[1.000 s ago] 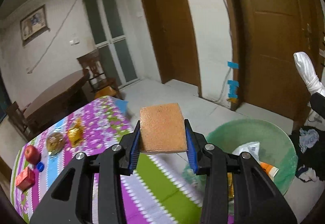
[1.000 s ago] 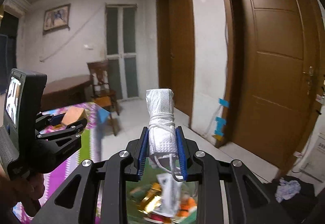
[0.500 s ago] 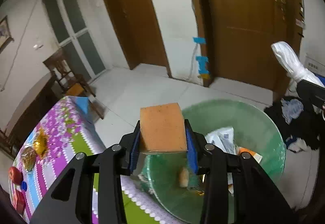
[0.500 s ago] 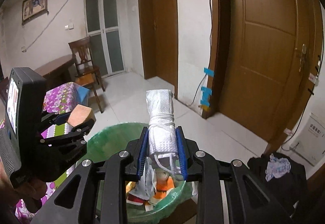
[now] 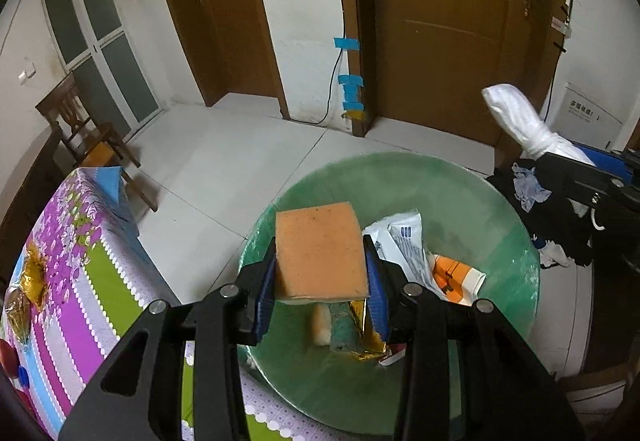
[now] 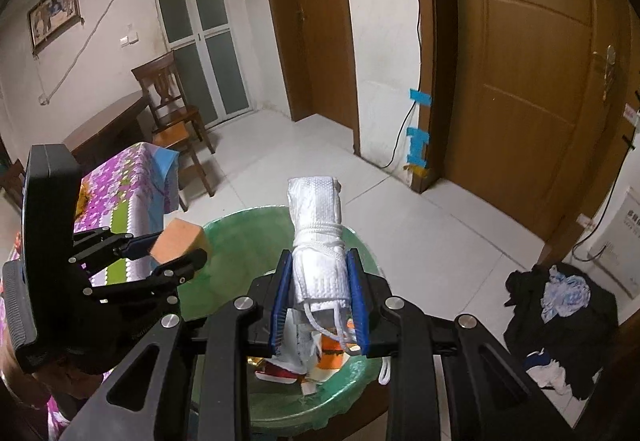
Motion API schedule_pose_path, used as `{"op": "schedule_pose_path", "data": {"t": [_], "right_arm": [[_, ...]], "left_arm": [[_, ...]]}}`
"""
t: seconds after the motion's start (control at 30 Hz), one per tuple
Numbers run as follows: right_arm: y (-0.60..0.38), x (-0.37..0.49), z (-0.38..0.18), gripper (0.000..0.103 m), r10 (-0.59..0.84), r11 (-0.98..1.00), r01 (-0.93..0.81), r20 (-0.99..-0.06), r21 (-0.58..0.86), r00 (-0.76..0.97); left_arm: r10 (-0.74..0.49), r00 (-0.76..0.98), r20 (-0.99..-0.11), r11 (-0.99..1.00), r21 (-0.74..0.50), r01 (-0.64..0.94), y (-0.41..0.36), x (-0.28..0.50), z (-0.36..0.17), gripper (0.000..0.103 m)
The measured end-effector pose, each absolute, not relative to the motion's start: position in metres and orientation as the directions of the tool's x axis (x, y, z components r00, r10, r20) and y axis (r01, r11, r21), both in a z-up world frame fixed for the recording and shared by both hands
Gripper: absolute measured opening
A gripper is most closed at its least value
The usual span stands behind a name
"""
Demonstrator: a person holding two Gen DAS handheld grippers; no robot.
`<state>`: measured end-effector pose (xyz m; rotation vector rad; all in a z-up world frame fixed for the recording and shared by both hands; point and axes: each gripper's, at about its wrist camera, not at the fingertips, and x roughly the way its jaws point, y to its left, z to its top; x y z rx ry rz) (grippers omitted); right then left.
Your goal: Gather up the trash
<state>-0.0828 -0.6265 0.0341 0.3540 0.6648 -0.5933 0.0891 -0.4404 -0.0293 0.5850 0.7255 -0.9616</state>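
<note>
Orange rectangular sponge block [image 5: 321,251] is clamped in left gripper [image 5: 322,283], rolled white cloth bundle [image 6: 318,241] in right gripper [image 6: 319,295]; both are held over round green-lined bin [image 5: 500,209] containing wrappers [image 5: 404,241] and orange-white tube [image 5: 456,275].

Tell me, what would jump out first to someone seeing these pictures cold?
Probably the orange sponge pinched in the left claw, hanging right above a green bin that already holds wrappers. Next, the white rolled cloth tied with string, gripped upright in the right claw over the same bin. Off to the left, a bright purple flowered tablecloth catches the eye.
</note>
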Motion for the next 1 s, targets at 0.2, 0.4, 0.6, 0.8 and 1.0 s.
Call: {"op": "schedule_pose_path", "data": {"t": [0.2, 0.4, 0.6, 0.8, 1.0], "right_arm": [[-0.619, -0.077, 0.029, 0.028, -0.372, 0.791, 0.598, -0.673, 0.132, 0.64], [-0.618, -0.065, 0.029, 0.055, -0.373, 0.802, 0.589, -0.682, 0.104, 0.629], [-0.617, -0.064, 0.024, 0.056, -0.376, 0.795, 0.597, -0.684, 0.108, 0.625], [-0.609, -0.07, 0.019, 0.056, -0.401, 0.786, 0.612, -0.682, 0.087, 0.612], [-0.589, -0.107, 0.027, 0.098, -0.479, 0.755, 0.648, -0.592, 0.097, 0.647]], "left_arm": [[-0.512, 0.368, -0.776, 0.444, 0.127, 0.887, -0.442, 0.086, -0.031, 0.037], [-0.504, 0.366, -0.782, 0.448, 0.126, 0.885, -0.445, 0.09, -0.03, 0.061], [-0.499, 0.376, -0.781, 0.463, 0.126, 0.877, -0.436, 0.095, -0.031, 0.064], [-0.523, 0.377, -0.765, 0.45, 0.127, 0.884, -0.428, 0.086, -0.025, 0.064], [-0.605, 0.419, -0.677, 0.483, 0.106, 0.869, -0.397, 0.065, -0.008, 0.081]]}}
